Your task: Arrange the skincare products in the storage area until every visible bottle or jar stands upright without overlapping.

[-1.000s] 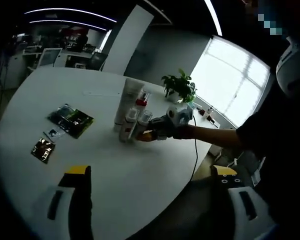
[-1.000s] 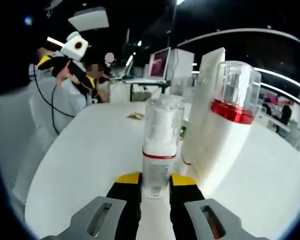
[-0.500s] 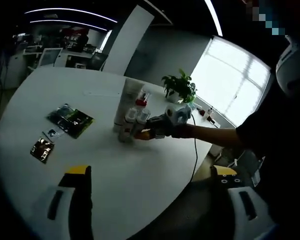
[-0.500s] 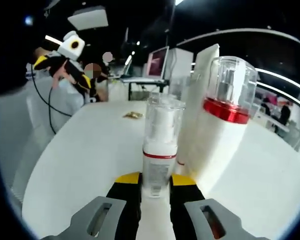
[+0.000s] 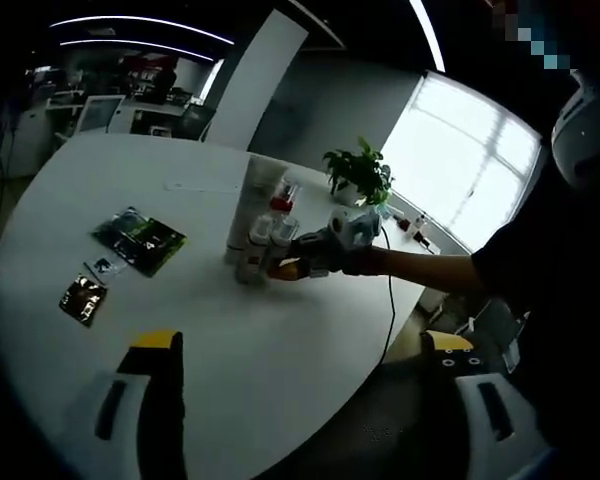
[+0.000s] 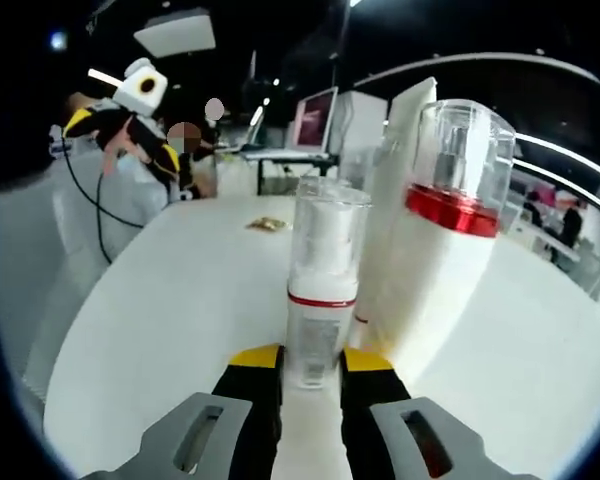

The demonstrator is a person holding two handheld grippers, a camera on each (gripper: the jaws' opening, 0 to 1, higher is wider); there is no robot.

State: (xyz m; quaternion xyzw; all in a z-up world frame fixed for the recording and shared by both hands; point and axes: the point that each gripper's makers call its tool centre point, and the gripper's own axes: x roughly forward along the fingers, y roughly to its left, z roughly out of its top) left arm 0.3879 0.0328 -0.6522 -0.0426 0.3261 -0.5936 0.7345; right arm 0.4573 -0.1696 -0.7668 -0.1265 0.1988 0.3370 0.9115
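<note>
My right gripper [image 6: 310, 362] is shut on the base of a small upright bottle [image 6: 321, 290] with a clear cap and a thin red ring, standing on the white table [image 6: 170, 330]. Just to its right stands a bigger white bottle [image 6: 445, 260] with a red collar and clear cap, and a tall white tube [image 6: 408, 170] rises behind. In the left gripper view this cluster of bottles [image 5: 256, 228] stands mid-table, with the right gripper [image 5: 285, 267] at its right side in a person's hand. My left gripper [image 5: 305, 400] hangs open and empty over the near table edge.
Two flat sachets lie left of the cluster, a dark green one [image 5: 142, 240] and a small shiny one [image 5: 83, 298]. A potted plant [image 5: 360, 175] stands behind the bottles. A cable [image 5: 391, 300] trails off the table's right edge. The person stands at the right.
The right gripper has carried the small bottle a little closer to the cluster; the red-collared bottle looms slightly nearer. The left gripper has held still.
</note>
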